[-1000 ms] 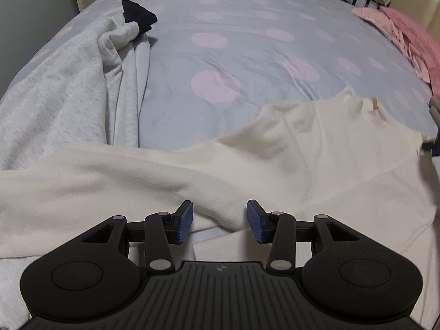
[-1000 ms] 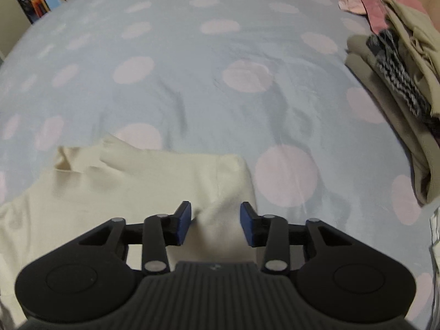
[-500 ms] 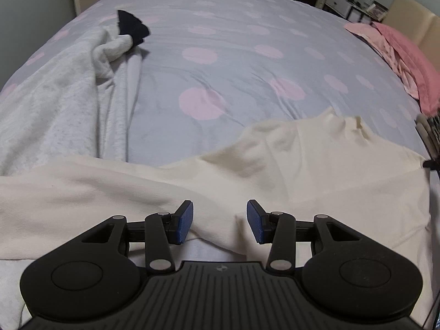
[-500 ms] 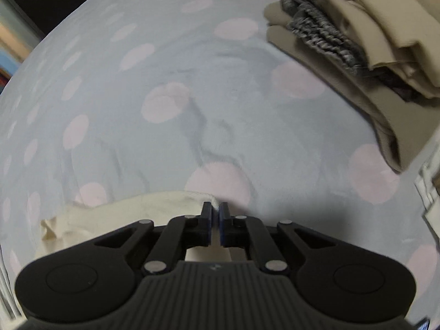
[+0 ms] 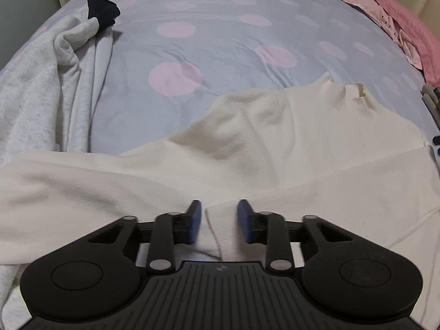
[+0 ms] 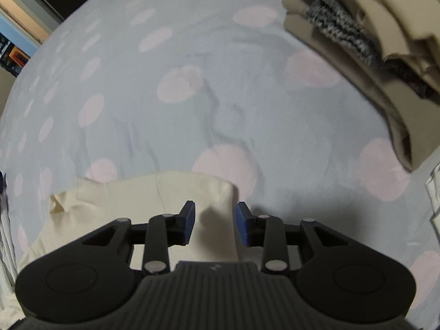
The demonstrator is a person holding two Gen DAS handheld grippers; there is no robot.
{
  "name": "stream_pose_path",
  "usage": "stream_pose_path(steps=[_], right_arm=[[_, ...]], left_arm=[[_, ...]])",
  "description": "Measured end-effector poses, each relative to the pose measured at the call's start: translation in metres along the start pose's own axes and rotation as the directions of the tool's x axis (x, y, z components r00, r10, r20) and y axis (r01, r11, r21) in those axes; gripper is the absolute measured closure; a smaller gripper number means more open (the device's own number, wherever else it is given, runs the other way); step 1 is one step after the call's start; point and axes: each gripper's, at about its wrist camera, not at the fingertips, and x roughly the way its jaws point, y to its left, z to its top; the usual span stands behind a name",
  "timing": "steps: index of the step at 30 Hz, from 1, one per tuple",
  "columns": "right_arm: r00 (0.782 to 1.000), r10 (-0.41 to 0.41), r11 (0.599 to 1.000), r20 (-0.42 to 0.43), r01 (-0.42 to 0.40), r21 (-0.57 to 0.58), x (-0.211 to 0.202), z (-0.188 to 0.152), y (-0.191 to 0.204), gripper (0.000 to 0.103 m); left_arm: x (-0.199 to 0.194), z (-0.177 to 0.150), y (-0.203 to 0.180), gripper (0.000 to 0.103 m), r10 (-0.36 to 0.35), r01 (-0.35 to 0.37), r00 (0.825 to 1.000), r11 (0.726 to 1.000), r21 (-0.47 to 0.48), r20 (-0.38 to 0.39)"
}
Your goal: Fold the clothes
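A cream long-sleeved top [image 5: 275, 143] lies spread on the bed, collar [image 5: 354, 92] at the far right, one sleeve running left. My left gripper [image 5: 219, 221] is open just above the top, with a sleeve cuff between its blue pads. In the right wrist view the same top [image 6: 154, 195] shows its shoulder corner. My right gripper [image 6: 216, 224] is open with that corner of cloth between its pads, not clamped.
The bed has a light blue cover with pink dots [image 5: 220, 41]. A grey sweatshirt [image 5: 41, 88] with a dark item [image 5: 101, 11] lies at left. Pink cloth [image 5: 407, 35] lies far right. A stack of folded beige and grey clothes [image 6: 371, 41] sits at right.
My right gripper was shut on the top's corner half a second ago and has now opened. My left gripper moved forward over the top to a sleeve cuff.
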Motion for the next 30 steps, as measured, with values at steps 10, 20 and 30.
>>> stream_pose_path(steps=[10, 20, 30], right_arm=[[1.000, -0.018, 1.000, 0.008, 0.018, -0.015, 0.004, -0.003, -0.002, 0.098], [0.995, -0.076, 0.996, 0.064, 0.073, 0.047, 0.001, 0.005, -0.013, 0.101], [0.996, -0.014, 0.992, 0.086, 0.025, -0.126, -0.025, -0.015, -0.009, 0.080]], left_arm=[[-0.009, 0.007, -0.005, 0.101, 0.008, -0.006, 0.997, 1.000, -0.024, 0.076], [-0.008, 0.019, -0.018, 0.101, 0.006, -0.001, 0.988, 1.000, -0.029, 0.155], [-0.014, 0.014, -0.008, 0.086, -0.027, 0.033, 0.993, 0.998, -0.045, 0.119]])
